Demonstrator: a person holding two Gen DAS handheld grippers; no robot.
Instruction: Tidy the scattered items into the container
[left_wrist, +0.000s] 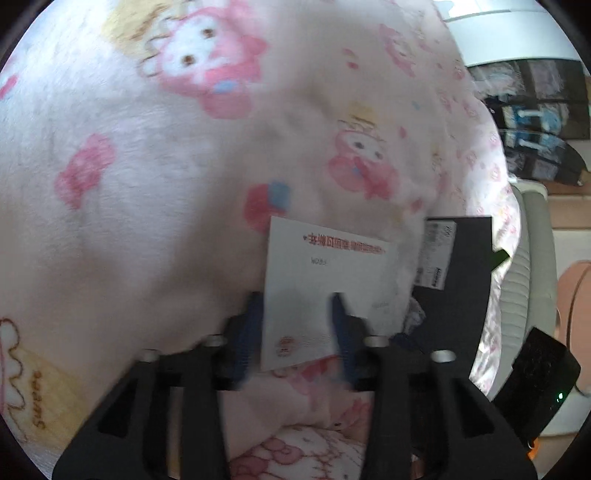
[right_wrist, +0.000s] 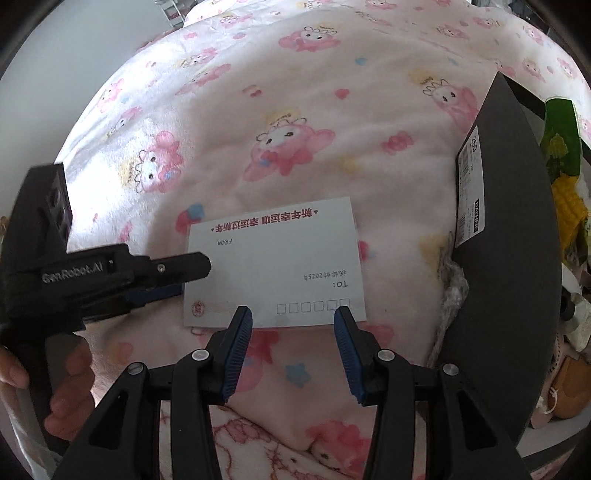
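Note:
A white postcard (right_wrist: 273, 262) with red Chinese print lies on the pink cartoon blanket (right_wrist: 295, 122). My left gripper (right_wrist: 184, 277) comes in from the left at the card's left edge. In the left wrist view the card (left_wrist: 317, 280) lies between its spread blue fingers (left_wrist: 251, 317), so the left gripper (left_wrist: 295, 317) is open. My right gripper (right_wrist: 293, 317) is open and empty, its tips at the card's near edge. A black box (right_wrist: 509, 236) stands to the right with several items inside.
The box holds a green and yellow packet (right_wrist: 561, 155) and other small items. A crumpled bit of clear plastic (right_wrist: 452, 291) lies against the box's side. In the left wrist view the black box (left_wrist: 461, 280) sits at the right, with shelves (left_wrist: 535, 110) beyond the bed.

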